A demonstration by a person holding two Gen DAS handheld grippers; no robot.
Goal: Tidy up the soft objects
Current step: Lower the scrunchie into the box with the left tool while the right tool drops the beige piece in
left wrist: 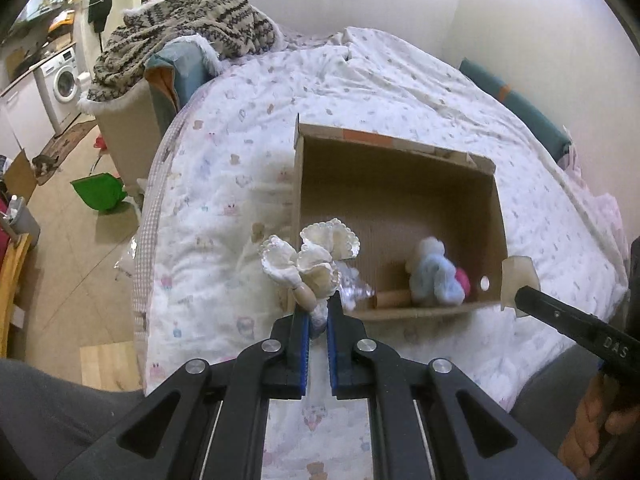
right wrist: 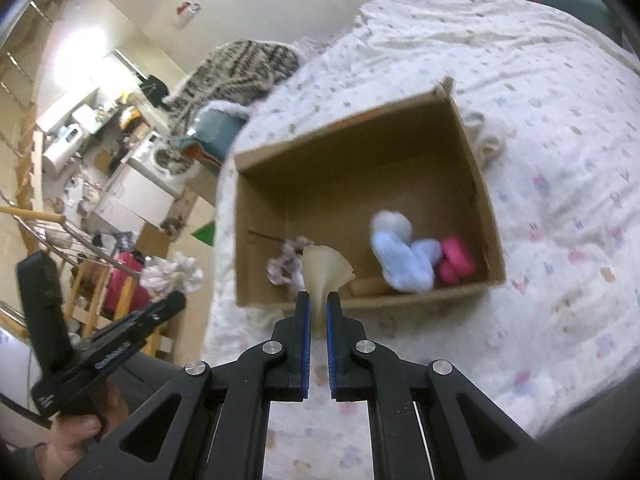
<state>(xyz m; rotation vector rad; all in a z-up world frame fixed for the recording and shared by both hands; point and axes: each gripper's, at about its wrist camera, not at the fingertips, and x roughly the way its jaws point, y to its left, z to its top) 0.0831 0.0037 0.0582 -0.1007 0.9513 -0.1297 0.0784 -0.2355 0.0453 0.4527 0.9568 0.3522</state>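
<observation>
A cardboard box [left wrist: 396, 216] is seen lying open on a bed covered by a printed white quilt [left wrist: 224, 184]. In the left wrist view, the left gripper [left wrist: 318, 312] is clamped on a white frilly doll [left wrist: 308, 260]; the doll's long axis runs from the pads toward 12 o'clock, its ruffled end pointing up and leaning slightly toward 11 o'clock, just beside the box's near left corner. In the right wrist view, the right gripper [right wrist: 318, 306] is closed on a cream cloth piece [right wrist: 326, 276], which is held upright, its narrow end pinched between the fingers and its flared end fanned out toward 12 o'clock over the box's near wall [right wrist: 360, 300].

Inside the box, a light blue plush [right wrist: 404, 256] lies against the near wall at about 1 o'clock from the right gripper, its long axis tilted toward 11 o'clock. A pink soft item [right wrist: 456, 264] is touching the plush's right side. A patterned blanket [left wrist: 188, 28] is heaped at 11 o'clock.
</observation>
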